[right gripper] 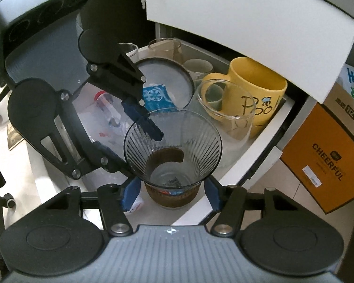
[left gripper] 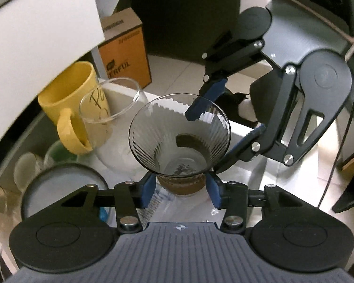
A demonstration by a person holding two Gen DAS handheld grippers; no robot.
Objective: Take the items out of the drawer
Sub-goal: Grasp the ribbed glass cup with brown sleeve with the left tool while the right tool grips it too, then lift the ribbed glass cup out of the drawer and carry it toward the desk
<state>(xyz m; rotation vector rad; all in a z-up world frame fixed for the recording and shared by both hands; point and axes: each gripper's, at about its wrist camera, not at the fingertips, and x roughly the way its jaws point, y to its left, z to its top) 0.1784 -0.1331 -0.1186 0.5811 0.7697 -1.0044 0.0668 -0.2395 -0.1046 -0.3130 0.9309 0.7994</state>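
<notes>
A ribbed smoked-glass cup (left gripper: 179, 139) with a brown cork band stands upright above the open white drawer (right gripper: 254, 162); it shows in the right wrist view too (right gripper: 173, 151). My left gripper (left gripper: 180, 192) has a blue pad on each side of the cork base. My right gripper (right gripper: 171, 195) also has its pads on each side of the base. In each view the other gripper's pads straddle the cup's rim, one pad inside the cup. A yellow mug (right gripper: 254, 92) and a clear glass (right gripper: 226, 115) stand in the drawer beside it.
A round grey lid (right gripper: 167, 82), small pale cups, a blue packet (right gripper: 157, 95) and a clear bottle lie in the drawer. A white cabinet front (right gripper: 259, 16) overhangs it. An orange cardboard box (right gripper: 323, 155) stands on the floor at the right.
</notes>
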